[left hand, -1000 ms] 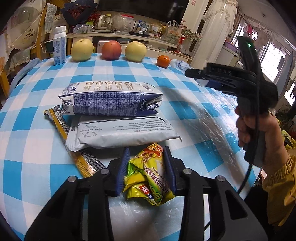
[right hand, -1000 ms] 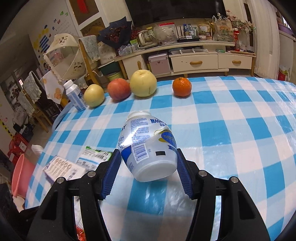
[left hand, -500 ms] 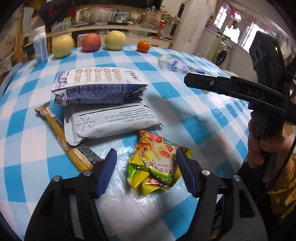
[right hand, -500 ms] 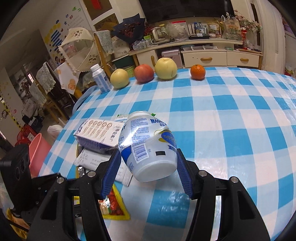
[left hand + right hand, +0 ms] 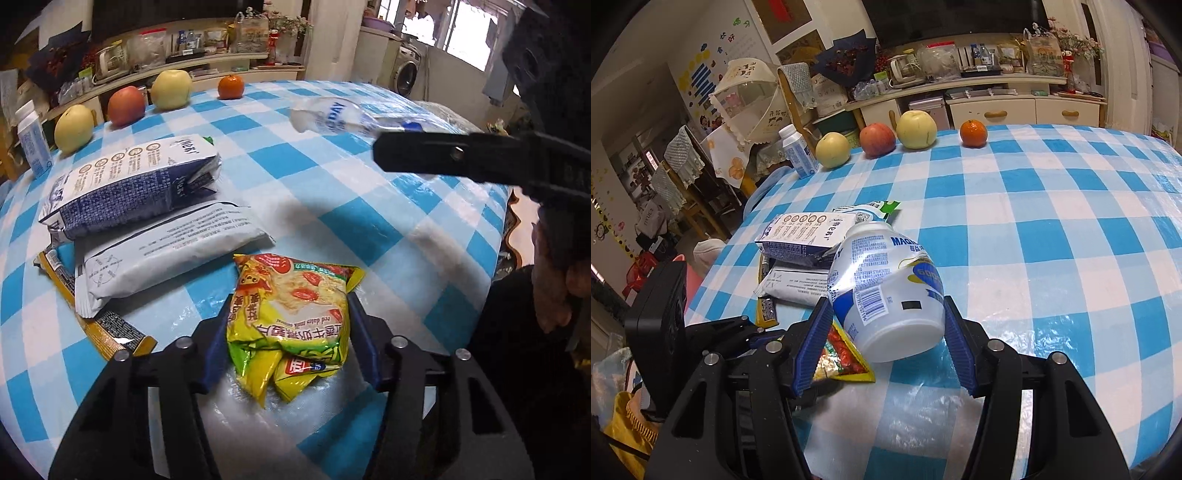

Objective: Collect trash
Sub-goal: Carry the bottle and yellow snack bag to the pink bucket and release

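Observation:
My left gripper is shut on a yellow snack wrapper at the near edge of the blue checked table. My right gripper is shut on a crushed white plastic bottle and holds it above the table; the bottle also shows in the left wrist view. A blue-and-white empty bag, a white pouch and a brown-yellow wrapper lie in a pile left of the snack wrapper.
Two pears, an apple, an orange and a small milk carton stand along the far table edge. A pink bin sits on the floor left of the table. Chairs and a sideboard stand behind.
My left gripper closed on the snack wrapper after standing open around it. My right gripper carried the bottle back towards the near left, close over the trash pile.

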Motion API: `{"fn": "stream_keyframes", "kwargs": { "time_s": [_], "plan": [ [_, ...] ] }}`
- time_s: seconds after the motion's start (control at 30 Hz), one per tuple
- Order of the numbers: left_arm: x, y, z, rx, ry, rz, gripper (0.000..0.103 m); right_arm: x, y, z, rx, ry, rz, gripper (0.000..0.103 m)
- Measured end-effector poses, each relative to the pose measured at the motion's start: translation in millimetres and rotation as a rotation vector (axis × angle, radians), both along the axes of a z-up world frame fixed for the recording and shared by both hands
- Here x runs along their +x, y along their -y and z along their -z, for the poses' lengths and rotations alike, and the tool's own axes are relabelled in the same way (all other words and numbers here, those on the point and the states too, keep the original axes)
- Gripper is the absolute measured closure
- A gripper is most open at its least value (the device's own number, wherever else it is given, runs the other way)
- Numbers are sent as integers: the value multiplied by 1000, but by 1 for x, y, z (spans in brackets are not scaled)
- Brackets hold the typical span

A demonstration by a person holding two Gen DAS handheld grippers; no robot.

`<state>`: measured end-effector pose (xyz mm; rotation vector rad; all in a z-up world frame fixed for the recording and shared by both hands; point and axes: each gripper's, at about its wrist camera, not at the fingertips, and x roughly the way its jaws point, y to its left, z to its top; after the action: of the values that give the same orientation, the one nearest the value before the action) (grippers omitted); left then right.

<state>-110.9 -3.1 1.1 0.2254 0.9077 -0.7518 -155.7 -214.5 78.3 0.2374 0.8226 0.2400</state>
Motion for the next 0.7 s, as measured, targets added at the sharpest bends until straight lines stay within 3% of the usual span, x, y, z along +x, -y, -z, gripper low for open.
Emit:
{"fn": "stream_keyframes", "kwargs": {
  "time_s": [0.17, 0.37, 0.7],
  "plan": [
    [-1, -3, -2, -5, 7, -43, 56, -9, -6, -6, 3, 13, -5, 43],
    [4, -20, -8, -27, -18, -115, 58, -15, -19, -13, 26, 20, -26, 43],
    [7, -84, -57, -113, 46, -259, 58, -14, -70, -38, 84, 56, -123, 43]
  ]
}}
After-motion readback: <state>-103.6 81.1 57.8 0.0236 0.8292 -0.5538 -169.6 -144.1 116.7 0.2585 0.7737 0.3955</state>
